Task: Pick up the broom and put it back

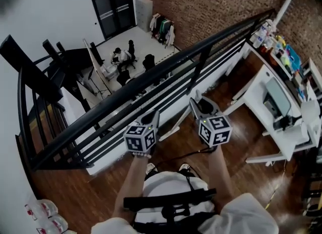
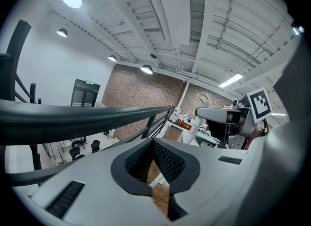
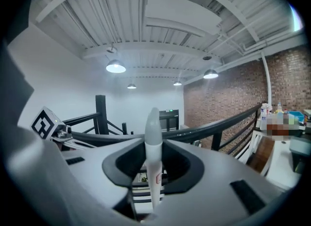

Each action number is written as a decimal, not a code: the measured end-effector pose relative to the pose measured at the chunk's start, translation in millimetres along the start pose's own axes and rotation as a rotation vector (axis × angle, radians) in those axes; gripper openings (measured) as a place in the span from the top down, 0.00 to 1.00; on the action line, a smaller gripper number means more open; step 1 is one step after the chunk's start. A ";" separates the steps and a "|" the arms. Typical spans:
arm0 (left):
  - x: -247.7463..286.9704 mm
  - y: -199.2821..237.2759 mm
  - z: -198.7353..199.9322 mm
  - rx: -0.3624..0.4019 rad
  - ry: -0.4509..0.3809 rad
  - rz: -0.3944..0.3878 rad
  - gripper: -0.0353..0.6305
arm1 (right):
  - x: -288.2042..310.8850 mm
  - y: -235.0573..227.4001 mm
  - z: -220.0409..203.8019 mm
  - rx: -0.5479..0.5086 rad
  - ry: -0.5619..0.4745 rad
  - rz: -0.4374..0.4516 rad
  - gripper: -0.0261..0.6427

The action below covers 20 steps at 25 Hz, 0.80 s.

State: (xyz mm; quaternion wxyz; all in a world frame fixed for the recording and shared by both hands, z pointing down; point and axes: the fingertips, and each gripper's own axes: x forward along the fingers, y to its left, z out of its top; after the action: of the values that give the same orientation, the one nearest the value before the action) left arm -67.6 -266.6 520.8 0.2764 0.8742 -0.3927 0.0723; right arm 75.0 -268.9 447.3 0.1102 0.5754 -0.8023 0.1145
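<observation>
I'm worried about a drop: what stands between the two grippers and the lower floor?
The black railing, seen in the head view just beyond the left gripper and right gripper.

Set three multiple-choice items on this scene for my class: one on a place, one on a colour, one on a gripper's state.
1. The white desk stands: A) at the person's right B) at the person's left C) downstairs.
2. The railing is: A) white B) black C) red.
3. The right gripper is: A) open and empty B) shut on a cloth C) shut on the broom handle.

Answers: 1 A, the head view shows it to the right of both grippers. 2 B, all its bars are black. 3 C, the white handle stands clamped between its jaws.
</observation>
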 end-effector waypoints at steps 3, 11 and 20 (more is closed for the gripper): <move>3.4 -8.5 -3.9 -0.017 -0.007 0.016 0.97 | -12.6 -10.3 -11.9 0.026 0.013 -0.006 0.77; 11.3 -29.8 -12.1 -0.020 -0.005 0.036 0.97 | -25.8 -18.7 -28.0 0.045 0.037 0.031 0.77; 16.8 -39.4 -6.7 -0.006 -0.009 0.019 0.97 | -28.3 -22.3 -28.4 0.031 0.043 0.032 0.77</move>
State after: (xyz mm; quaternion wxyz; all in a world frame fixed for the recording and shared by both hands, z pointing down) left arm -26.9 -252.6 515.4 0.2764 0.8698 -0.4026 0.0700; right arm 106.2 -241.6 466.8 0.1163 0.5615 -0.8070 0.1411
